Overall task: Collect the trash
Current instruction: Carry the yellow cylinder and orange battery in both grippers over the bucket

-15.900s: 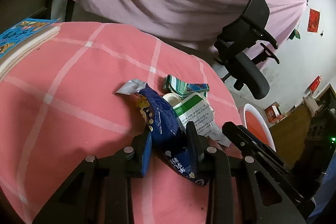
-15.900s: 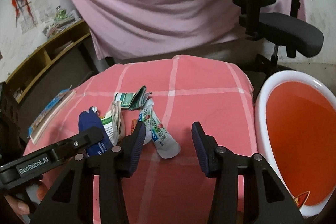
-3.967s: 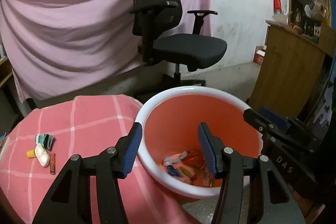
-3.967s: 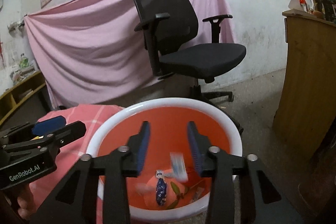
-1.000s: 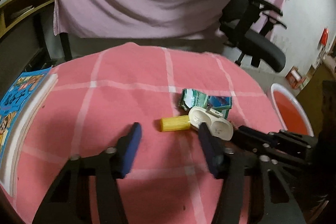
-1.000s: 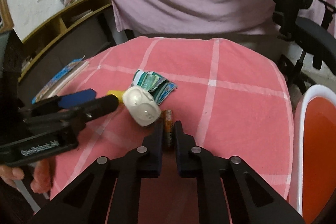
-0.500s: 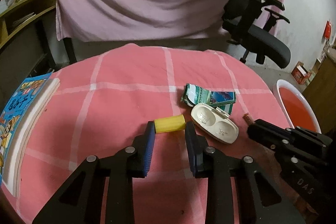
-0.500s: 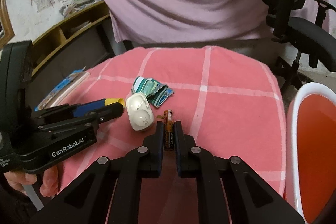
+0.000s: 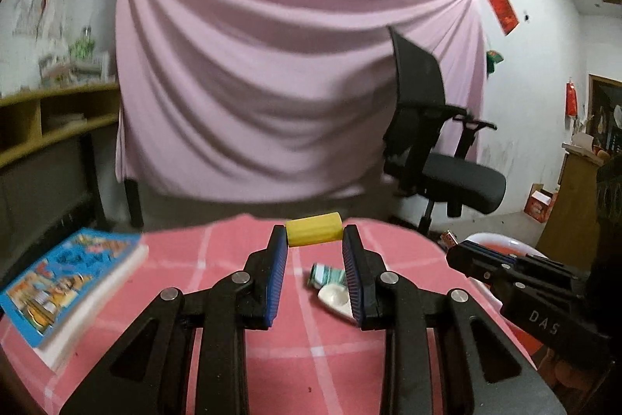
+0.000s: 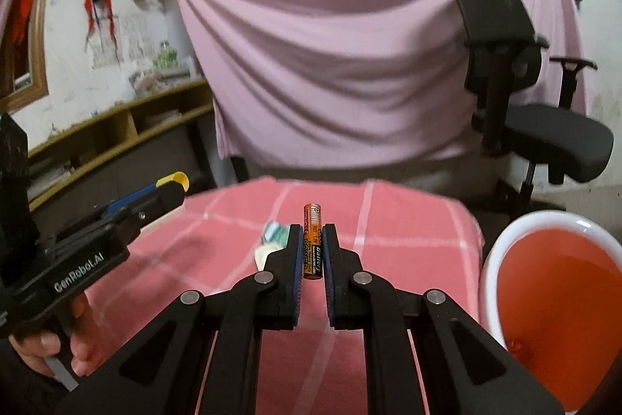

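My left gripper is shut on a yellow ribbed cylinder, which is held crosswise at its fingertips above the pink checked tablecloth. My right gripper is shut on an orange battery that pokes up past its tips, also off the table. A crumpled green wrapper and a white oval case lie on the cloth below. The orange bin with a white rim stands right of the table. In the right wrist view the left gripper shows at the left, held by a hand.
A blue picture book lies at the table's left edge. A black office chair stands behind the table to the right, before a pink hanging sheet. Wooden shelves run along the left wall.
The left gripper's jaws closed on the yellow cylinder. Both grippers then rose and tipped up toward level, lifting the cylinder and the battery off the cloth.
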### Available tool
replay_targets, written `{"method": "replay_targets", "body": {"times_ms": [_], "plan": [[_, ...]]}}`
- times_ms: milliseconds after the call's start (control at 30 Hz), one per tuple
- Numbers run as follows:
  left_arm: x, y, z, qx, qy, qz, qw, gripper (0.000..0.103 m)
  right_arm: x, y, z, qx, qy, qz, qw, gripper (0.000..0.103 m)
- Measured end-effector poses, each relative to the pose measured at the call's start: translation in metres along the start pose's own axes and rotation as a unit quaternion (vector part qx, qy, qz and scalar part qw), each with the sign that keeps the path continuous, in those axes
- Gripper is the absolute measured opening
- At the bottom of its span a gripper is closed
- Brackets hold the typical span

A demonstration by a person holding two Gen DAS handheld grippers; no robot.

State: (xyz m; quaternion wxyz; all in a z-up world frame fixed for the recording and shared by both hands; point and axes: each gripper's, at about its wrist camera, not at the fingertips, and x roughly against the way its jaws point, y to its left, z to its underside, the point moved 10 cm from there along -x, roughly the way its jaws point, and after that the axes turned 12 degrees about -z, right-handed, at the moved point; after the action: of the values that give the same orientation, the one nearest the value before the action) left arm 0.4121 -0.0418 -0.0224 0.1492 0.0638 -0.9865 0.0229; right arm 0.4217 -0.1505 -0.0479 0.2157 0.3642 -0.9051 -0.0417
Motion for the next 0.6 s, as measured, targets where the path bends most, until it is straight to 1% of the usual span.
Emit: {"method": "replay_targets", "body": {"times_ms": [133,267,433,600], "plan": [[0.017,-0.004,-0.007,0.006,-0.031,0.007,0.9995,0.024,0.020,0.004,-0.016,0.017,-0.059,-0.009,0.998,0.008],[0.030,-0.013,-0.013,0.008,-0.058,0.013,0.9982,0.024,0.044,0.006,-0.031,0.050,-0.112,0.013,0.992,0.008],[0.051,-0.034,-0.021,-0.009,-0.079,0.037,0.9961,0.025,0.069,0.001,-0.040,0.074,-0.151,0.045,0.985,0.008],[0.060,-0.058,-0.028,-0.025,-0.097,0.055,0.9935,0.025,0.090,-0.012,-0.044,0.081,-0.174,0.069,0.979,0.008]]}}
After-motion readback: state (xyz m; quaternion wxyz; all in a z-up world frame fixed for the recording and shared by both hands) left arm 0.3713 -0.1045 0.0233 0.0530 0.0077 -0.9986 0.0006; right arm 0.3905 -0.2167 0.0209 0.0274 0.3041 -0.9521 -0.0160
